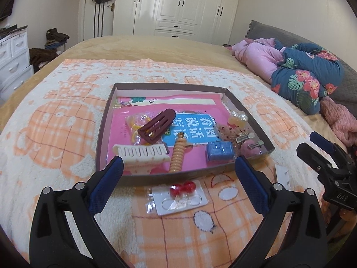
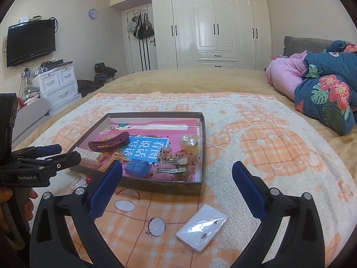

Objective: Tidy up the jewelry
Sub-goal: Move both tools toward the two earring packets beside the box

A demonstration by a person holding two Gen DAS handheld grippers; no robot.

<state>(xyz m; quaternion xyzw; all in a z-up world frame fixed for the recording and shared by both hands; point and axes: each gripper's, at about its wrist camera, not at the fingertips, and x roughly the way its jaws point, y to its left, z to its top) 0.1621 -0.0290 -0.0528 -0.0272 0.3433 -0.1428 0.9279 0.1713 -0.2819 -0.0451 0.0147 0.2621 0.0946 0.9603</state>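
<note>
A shallow brown box (image 1: 250,118) (image 2: 202,140) lies on the orange-and-white blanket. It holds a maroon hair clip (image 1: 156,126), a cream claw clip (image 1: 142,154), a beige spiral clip (image 1: 177,156), a small blue box (image 1: 219,150), metal clips (image 2: 171,169) and bead pieces. A packet of red bead earrings (image 1: 183,195) lies just in front of the box, between the fingers of my open left gripper (image 1: 178,167). A white earring card (image 2: 202,226) lies below my open right gripper (image 2: 177,170). Both grippers are empty.
A folded pink and floral quilt (image 2: 323,89) lies at the right on the bed. A white wardrobe (image 2: 212,29) stands behind; white drawers (image 2: 58,84) and a wall television (image 2: 31,41) are at the left. The right gripper also shows in the left wrist view (image 1: 321,149).
</note>
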